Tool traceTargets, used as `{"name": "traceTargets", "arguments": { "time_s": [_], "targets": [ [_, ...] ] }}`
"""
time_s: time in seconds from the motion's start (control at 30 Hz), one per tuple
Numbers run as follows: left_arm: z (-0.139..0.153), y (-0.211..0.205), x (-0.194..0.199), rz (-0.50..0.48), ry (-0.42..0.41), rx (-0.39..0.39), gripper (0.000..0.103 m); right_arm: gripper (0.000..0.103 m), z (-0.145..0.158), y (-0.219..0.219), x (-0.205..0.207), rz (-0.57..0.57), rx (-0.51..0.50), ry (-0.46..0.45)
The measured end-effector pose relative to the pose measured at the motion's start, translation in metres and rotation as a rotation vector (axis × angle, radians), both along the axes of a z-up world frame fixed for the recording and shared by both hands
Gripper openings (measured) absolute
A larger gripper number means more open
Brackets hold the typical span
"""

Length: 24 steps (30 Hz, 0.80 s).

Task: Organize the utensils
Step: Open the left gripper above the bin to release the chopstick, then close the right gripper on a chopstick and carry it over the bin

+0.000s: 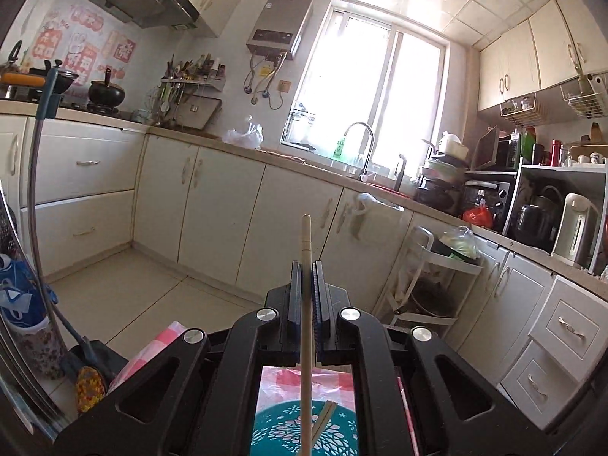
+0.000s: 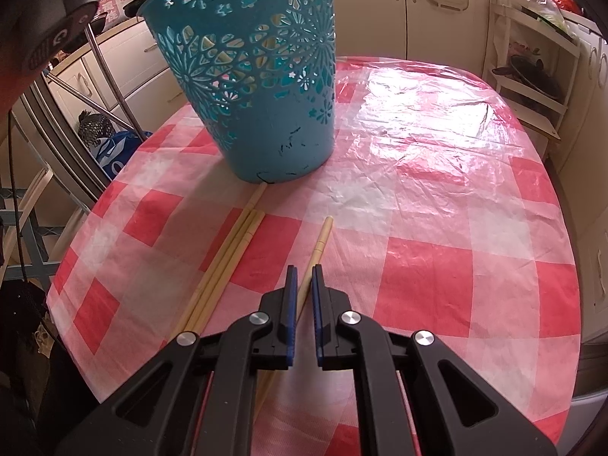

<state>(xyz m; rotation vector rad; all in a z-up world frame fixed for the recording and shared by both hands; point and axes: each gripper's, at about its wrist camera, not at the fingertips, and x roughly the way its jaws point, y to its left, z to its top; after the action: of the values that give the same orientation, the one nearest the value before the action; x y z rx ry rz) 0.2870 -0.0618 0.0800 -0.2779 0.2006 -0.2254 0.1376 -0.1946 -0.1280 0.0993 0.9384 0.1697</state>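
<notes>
Bamboo, pale and slender, runs straight up between the pads of the left gripper (image 1: 307, 266), which is pinched tight on this chopstick (image 1: 306, 250); its squared upper end stands clear above the fingertips and its lower length drops past the black linkage toward a teal basket (image 1: 273, 429) seen from above, where two more sticks (image 1: 323, 418) lean inside. Only the left wrist view shows this grasp and the basket's interior.

Moving rightward, the right wrist view shows the basket's outside: a tapered teal plastic basket (image 2: 262, 87) with floral cut-outs, standing on a glossy, wrinkled red-and-white checked tablecloth (image 2: 437, 197). Three chopsticks (image 2: 224, 266) lie side by side just in front of its base, the farthest tip touching or nearly touching the basket's foot. Beside them, a single chopstick (image 2: 317, 250) lies apart, passing between the blue-padded jaws of the right gripper (image 2: 303, 269), which are spread a little and not clamping it.

At the right edge stands a white tiered rack (image 2: 532, 76) against cream cabinets (image 2: 437, 3).
</notes>
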Motion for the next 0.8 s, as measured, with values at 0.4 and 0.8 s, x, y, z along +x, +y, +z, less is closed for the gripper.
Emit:
{"name": "traceTargets", "arguments": {
  "time_s": [0.4, 0.8],
  "targets": [
    [-0.051, -0.001, -0.005, 0.004, 0.074, 0.07, 0.005, 0.008, 0.001, -0.002, 0.002, 0.002, 0.003, 0.002],
    [-0.064, 0.028, -0.06, -0.008, 0.125, 0.144, 0.048, 0.009, 0.002, -0.011, 0.0, -0.002, 0.031, 0.023]
  ]
}}
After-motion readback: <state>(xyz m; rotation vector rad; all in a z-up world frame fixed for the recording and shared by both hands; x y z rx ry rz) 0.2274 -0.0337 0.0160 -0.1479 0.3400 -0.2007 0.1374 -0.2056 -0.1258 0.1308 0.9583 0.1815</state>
